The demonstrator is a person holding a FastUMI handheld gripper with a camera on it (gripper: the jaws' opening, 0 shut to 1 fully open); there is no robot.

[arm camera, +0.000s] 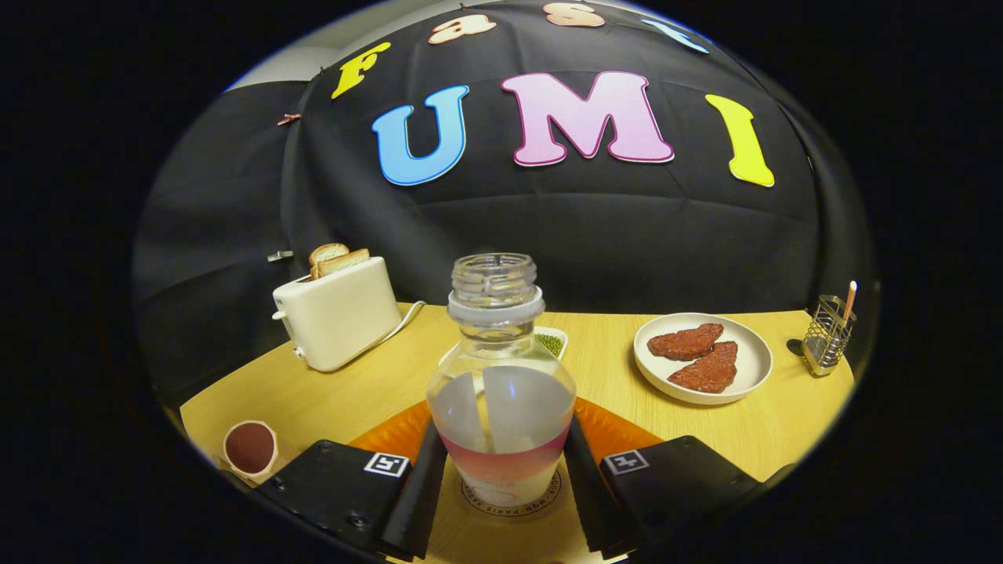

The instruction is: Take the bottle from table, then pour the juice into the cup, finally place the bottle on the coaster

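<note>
1. Wooden tabletop point(376, 392) under us, black cloth wall behind.
2. Our gripper point(501, 486) has its two fingers set against the lower sides of the clear, uncapped bottle point(501, 392); both look to be pressing on it, so we read the bottle as gripped.
3. Bottle stands upright between the fingers, directly over a round printed coaster point(511, 505). We cannot tell whether its base is touching or just above.
4. Only a low band of pinkish juice is left in the bottle.
5. Beyond the left finger, near the table edge, a small cup point(249, 448) holds dark red liquid.
6. Our judgement: take and pour appear done; we are at the final placing. Left to do: seat the bottle, spread the fingers, back off.
7. Farther out: orange mat point(392, 435) behind the bottle, small dish of green beans point(551, 342), toaster with bread point(337, 317), plate with two meat patties point(703, 356), wire holder point(828, 333).
</note>
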